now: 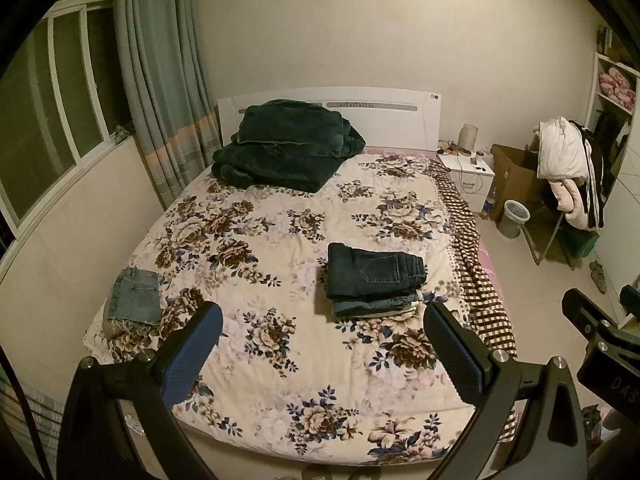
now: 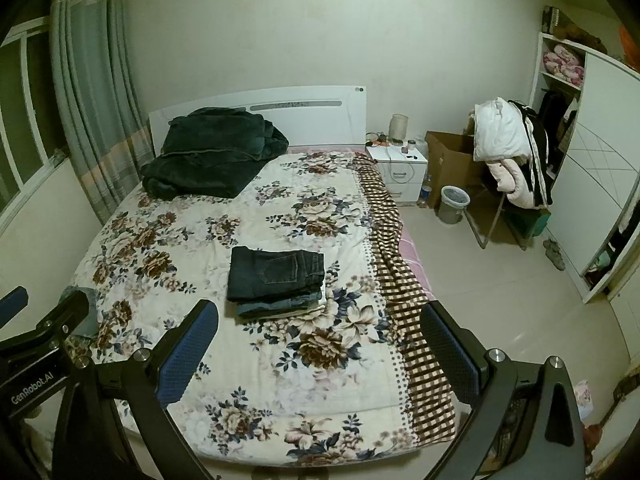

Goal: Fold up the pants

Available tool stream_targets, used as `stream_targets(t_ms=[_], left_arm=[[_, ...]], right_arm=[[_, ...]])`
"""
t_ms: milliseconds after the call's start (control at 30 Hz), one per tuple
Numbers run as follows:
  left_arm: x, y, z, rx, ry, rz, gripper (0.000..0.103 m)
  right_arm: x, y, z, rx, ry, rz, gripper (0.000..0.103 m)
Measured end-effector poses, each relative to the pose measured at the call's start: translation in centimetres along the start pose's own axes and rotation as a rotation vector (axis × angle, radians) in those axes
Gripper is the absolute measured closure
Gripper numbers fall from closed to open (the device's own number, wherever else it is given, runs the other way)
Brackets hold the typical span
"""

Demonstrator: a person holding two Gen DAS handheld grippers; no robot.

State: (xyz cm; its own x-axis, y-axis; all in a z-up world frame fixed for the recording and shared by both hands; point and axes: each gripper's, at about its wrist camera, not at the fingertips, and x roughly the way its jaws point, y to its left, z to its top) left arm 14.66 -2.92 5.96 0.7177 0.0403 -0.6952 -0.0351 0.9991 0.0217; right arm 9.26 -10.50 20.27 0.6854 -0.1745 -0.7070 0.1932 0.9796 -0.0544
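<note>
A stack of folded pants point(image 1: 374, 278), dark jeans on top, lies on the floral bed point(image 1: 280, 216); it also shows in the right wrist view point(image 2: 276, 280). Light denim shorts point(image 1: 134, 300) lie unfolded near the bed's left edge, partly hidden in the right wrist view point(image 2: 86, 312). My left gripper point(image 1: 324, 320) is open and empty, held above the foot of the bed, short of the stack. My right gripper point(image 2: 320, 316) is open and empty, also above the bed's foot. Each gripper's body shows at the edge of the other's view.
A dark green blanket point(image 1: 286, 144) is heaped at the headboard. A checked sheet point(image 1: 476, 272) hangs over the bed's right side. A nightstand point(image 2: 402, 172), cardboard box point(image 2: 452, 160), bin point(image 2: 454, 204), a chair with clothes point(image 2: 512, 160) and a wardrobe point(image 2: 600, 184) stand at right.
</note>
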Motion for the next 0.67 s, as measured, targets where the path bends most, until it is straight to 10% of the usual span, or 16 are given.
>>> stream_targets(t_ms=[667], left_arm=[[-0.26,-0.25,0.87,-0.003,0.006,-0.017,0.0]], right_arm=[[0.02,0.33,-0.04,0.004,0.004,0.006,0.0]])
